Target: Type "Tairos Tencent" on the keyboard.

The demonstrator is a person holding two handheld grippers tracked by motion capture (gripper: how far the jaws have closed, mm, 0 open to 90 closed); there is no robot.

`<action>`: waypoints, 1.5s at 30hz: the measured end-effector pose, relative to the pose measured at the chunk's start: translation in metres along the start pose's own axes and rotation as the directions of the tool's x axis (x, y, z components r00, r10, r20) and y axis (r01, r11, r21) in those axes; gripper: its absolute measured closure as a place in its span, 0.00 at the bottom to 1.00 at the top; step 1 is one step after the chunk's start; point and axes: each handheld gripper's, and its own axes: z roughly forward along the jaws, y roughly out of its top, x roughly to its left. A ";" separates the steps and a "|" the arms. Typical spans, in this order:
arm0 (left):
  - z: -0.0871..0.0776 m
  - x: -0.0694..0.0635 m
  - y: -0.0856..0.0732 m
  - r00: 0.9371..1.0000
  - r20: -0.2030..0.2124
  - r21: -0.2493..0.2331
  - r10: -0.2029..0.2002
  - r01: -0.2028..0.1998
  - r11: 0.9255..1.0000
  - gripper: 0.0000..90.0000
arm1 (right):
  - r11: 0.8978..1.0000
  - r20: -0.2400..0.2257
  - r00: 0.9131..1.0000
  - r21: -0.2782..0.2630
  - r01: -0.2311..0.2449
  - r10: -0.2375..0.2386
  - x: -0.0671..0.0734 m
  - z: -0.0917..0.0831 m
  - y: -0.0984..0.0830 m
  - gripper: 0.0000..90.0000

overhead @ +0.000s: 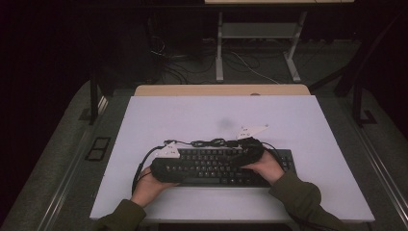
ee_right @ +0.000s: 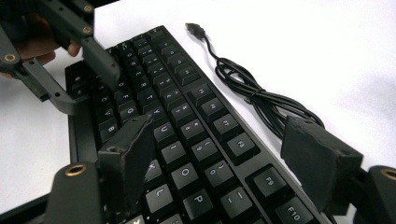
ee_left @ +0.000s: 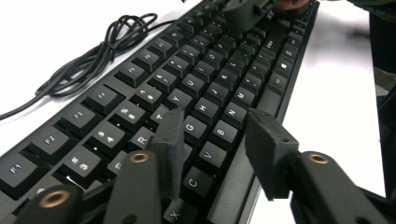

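Observation:
A black keyboard (overhead: 211,167) lies on the white table top (overhead: 216,110), near the front edge. Its coiled black cable (overhead: 207,142) lies just behind it, with the USB plug (ee_right: 195,29) loose on the table. My left gripper (ee_left: 215,119) hovers low over the keyboard's left half, jaws apart above the G, B and V keys, nothing gripped. My right gripper (ee_right: 219,126) is open wide over the right half, one jaw above the K and L keys, the other past the back edge by the cable (ee_right: 252,93). A hand holds each gripper.
A wide stretch of bare white surface lies behind the keyboard. A wooden table edge (overhead: 221,90) runs along the back. Beyond it stand another desk's legs (overhead: 220,48) with loose cables on the dark floor.

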 end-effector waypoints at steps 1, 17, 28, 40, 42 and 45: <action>0.000 0.001 0.000 1.000 -0.003 -0.001 0.000 0.000 1.000 0.59 | 1.000 -0.001 1.000 -0.001 -0.003 0.003 0.000 0.000 0.000 0.30; 0.003 0.008 0.005 0.999 -0.046 -0.055 -0.024 0.021 0.998 0.43 | 1.000 -0.013 1.000 0.007 -0.017 0.017 0.001 -0.005 -0.007 0.30; 0.006 0.012 0.009 0.998 -0.063 -0.069 -0.026 0.022 0.997 0.39 | 1.000 -0.028 0.999 0.005 -0.022 0.023 0.003 -0.015 -0.012 0.39; 0.009 0.013 0.010 0.997 -0.072 -0.071 -0.027 0.021 0.997 0.34 | 1.000 -0.067 0.998 0.024 0.017 -0.015 0.009 -0.033 -0.019 0.75; 0.009 0.014 0.011 0.997 -0.073 -0.073 -0.027 0.021 0.997 0.33 | 0.999 -0.070 0.997 0.029 0.022 -0.020 0.010 -0.036 -0.020 0.80; 0.010 0.014 0.011 0.997 -0.075 -0.077 -0.029 0.023 0.997 0.31 | 0.999 -0.069 0.997 0.039 0.030 -0.028 0.012 -0.041 -0.023 0.89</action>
